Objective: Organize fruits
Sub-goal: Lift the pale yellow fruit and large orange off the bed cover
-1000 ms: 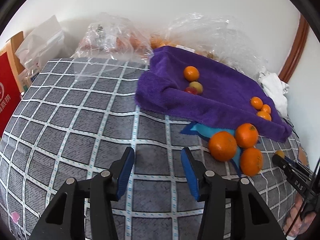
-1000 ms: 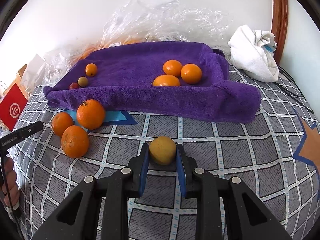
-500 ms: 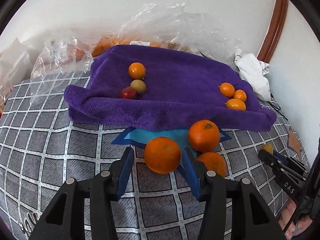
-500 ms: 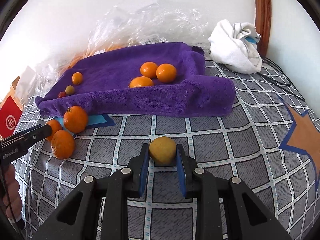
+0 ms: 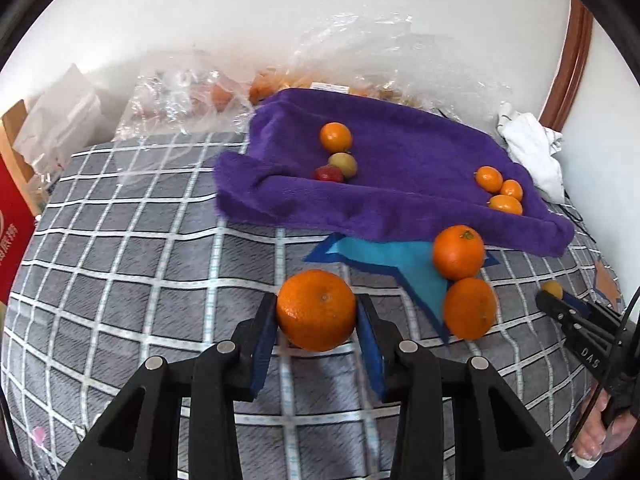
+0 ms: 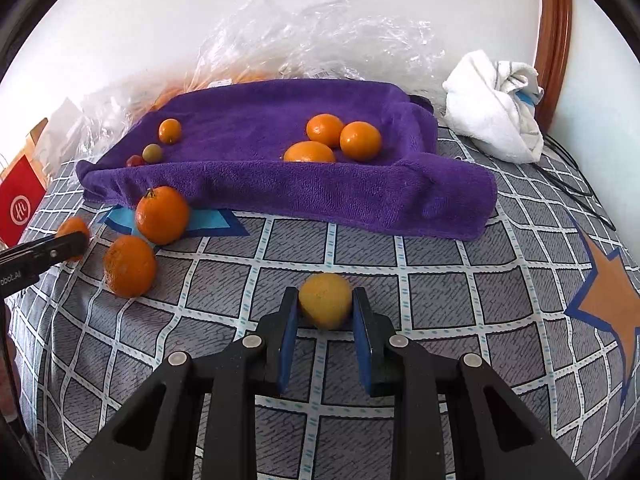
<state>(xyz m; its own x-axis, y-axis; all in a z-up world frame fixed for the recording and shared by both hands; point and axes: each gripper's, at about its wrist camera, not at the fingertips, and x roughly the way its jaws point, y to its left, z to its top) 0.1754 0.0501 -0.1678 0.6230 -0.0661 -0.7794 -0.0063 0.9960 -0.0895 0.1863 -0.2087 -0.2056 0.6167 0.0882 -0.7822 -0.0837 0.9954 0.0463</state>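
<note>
From the left wrist camera, readable writing is scarce: white letters "DAS" run along the black arm of the right gripper (image 5: 554,294) at the right edge, and a red box (image 5: 12,236) at the far left carries white characters too cut off to read. A white label on the clear plastic bags (image 5: 352,60) behind the purple towel (image 5: 400,184) is too small to make out. The left gripper (image 5: 317,322) has just been closing, and its blue pads now press both flanks of a large orange (image 5: 316,310), which sits squarely between the fingertips above the grey checked bedspread (image 5: 140,248). Two more oranges (image 5: 464,280) lie touching each other just to the right, on a blue star patch. On the towel are a small orange, a greenish fruit and a red one in a cluster, and three small oranges near its right end.

From the right wrist camera, the red box (image 6: 20,204) shows a white ring with a looped monogram that I cannot read for sure, and the left gripper's arm at the left edge bears pale letters cut off by the frame. The right gripper (image 6: 325,314) is clenched on a yellow fruit (image 6: 325,300), held between its blue pads over the bedspread (image 6: 440,288), in front of the towel (image 6: 320,192). A crumpled white cloth (image 6: 492,108) lies at the far right
</note>
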